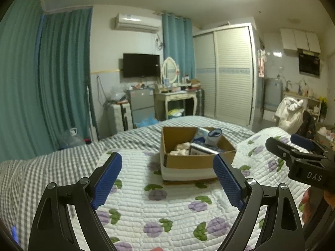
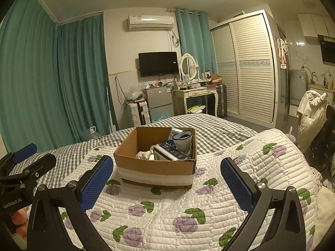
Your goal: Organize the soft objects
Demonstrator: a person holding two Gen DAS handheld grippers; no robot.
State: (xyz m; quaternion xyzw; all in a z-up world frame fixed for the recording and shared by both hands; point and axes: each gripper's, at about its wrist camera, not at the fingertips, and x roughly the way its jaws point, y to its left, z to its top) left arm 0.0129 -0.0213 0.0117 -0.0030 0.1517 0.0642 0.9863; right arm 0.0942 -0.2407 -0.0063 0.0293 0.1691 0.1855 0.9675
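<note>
Several soft items (image 2: 144, 154) in open cardboard box (image 2: 155, 164)

"DAS" stands in pale letters on the black body of the right gripper (image 1: 301, 144), seen from the left wrist camera. "GenRobot.AI" runs along the black body of the left gripper (image 2: 31, 156), seen from the right wrist camera. Other labels are too small to read
</note>
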